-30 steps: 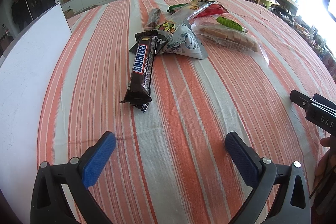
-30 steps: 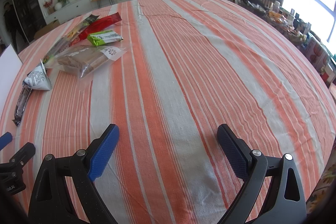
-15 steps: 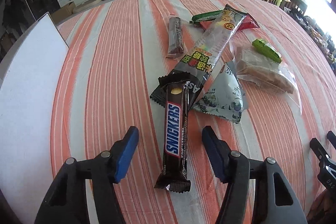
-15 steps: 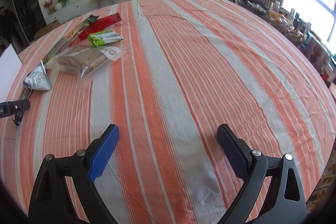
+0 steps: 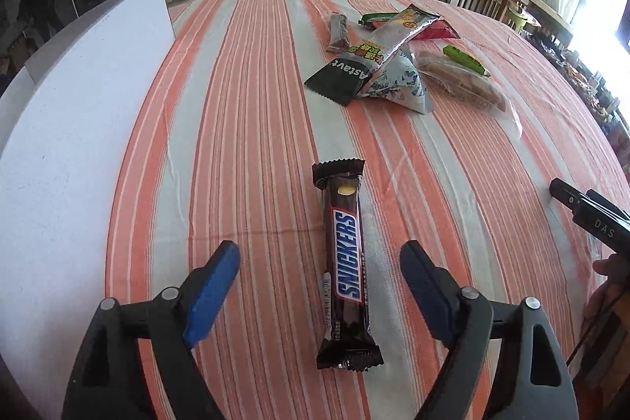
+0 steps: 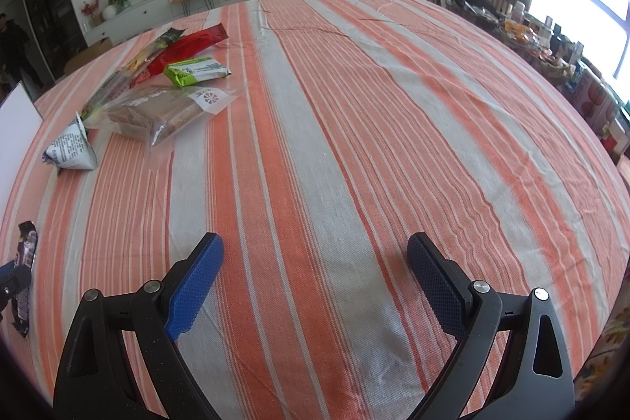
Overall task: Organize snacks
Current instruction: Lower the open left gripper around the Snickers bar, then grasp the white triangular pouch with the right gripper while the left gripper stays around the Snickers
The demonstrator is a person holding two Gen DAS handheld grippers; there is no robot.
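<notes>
A brown Snickers bar (image 5: 346,262) lies lengthwise on the striped tablecloth (image 5: 256,144), apart from the other snacks. My left gripper (image 5: 319,254) straddles its near half. The jaws are opening and the blue pads (image 5: 214,286) stand clear of the wrapper on both sides. Further back lies the snack pile: a black Astavt packet (image 5: 340,75), a long silver pack (image 5: 393,34), a triangular blue-white pouch (image 5: 401,85) and a clear bag of brown biscuits (image 6: 157,117). My right gripper (image 6: 315,243) hovers open over bare cloth, nothing between its fingers.
A white board (image 5: 59,128) lies along the table's left side. A green bar (image 6: 197,69), a red pack (image 6: 189,46) and a dark bar (image 5: 338,32) sit at the back of the pile. Chairs and a cluttered side table stand beyond the right edge.
The left gripper moved in, narrowed around the Snickers bar, then widened again. The bar now lies nearer, away from the pile it leaned on. The right gripper has not moved.
</notes>
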